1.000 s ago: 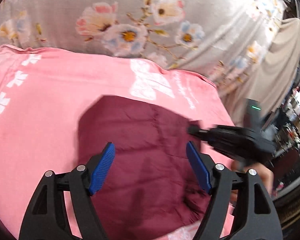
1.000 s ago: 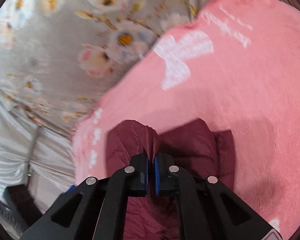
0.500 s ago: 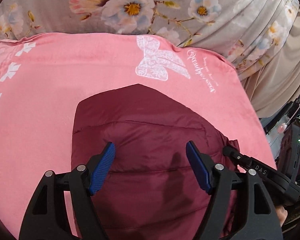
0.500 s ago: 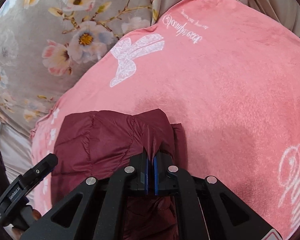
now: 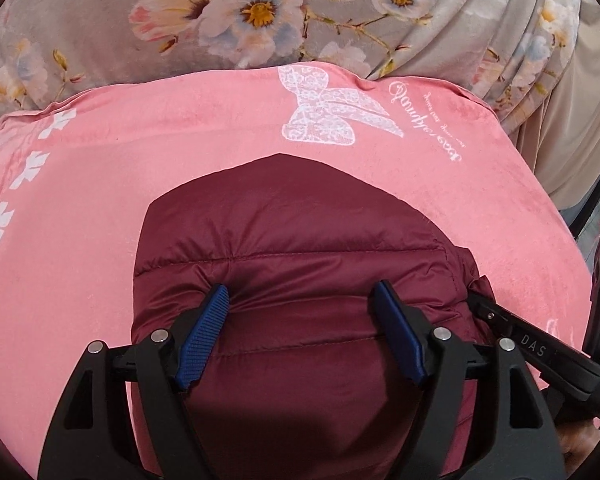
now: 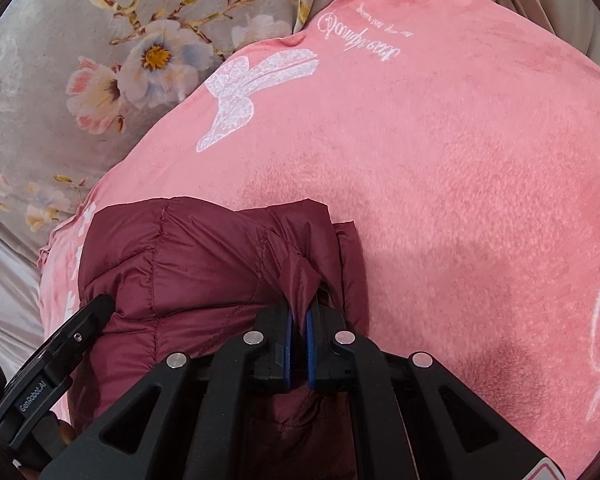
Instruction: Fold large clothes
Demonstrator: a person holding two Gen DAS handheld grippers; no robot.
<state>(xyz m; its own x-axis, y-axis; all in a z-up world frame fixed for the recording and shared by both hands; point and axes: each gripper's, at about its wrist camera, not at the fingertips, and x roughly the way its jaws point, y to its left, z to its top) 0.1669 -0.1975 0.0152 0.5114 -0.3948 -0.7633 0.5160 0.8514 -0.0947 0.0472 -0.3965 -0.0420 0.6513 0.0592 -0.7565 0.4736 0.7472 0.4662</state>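
Note:
A maroon quilted puffer jacket (image 5: 292, 240) lies folded on a pink blanket (image 5: 140, 152). My left gripper (image 5: 300, 320) is open, its blue pads (image 5: 204, 332) resting on top of the jacket, holding nothing. My right gripper (image 6: 299, 340) is shut on a pinched fold at the jacket's (image 6: 188, 256) right edge. The right gripper's black body shows at the jacket's right side in the left wrist view (image 5: 540, 352). The left gripper's black finger shows at the lower left of the right wrist view (image 6: 52, 364).
The pink blanket (image 6: 460, 200) carries a white bow print (image 5: 328, 116) and white script. Behind it hangs grey floral fabric (image 5: 220, 12). A beige cloth (image 5: 572, 120) drops at the far right edge.
The jacket's top part has been brought over and laid flat. My left gripper has come down onto the jacket. My right gripper moved right and down, still pinching the fold.

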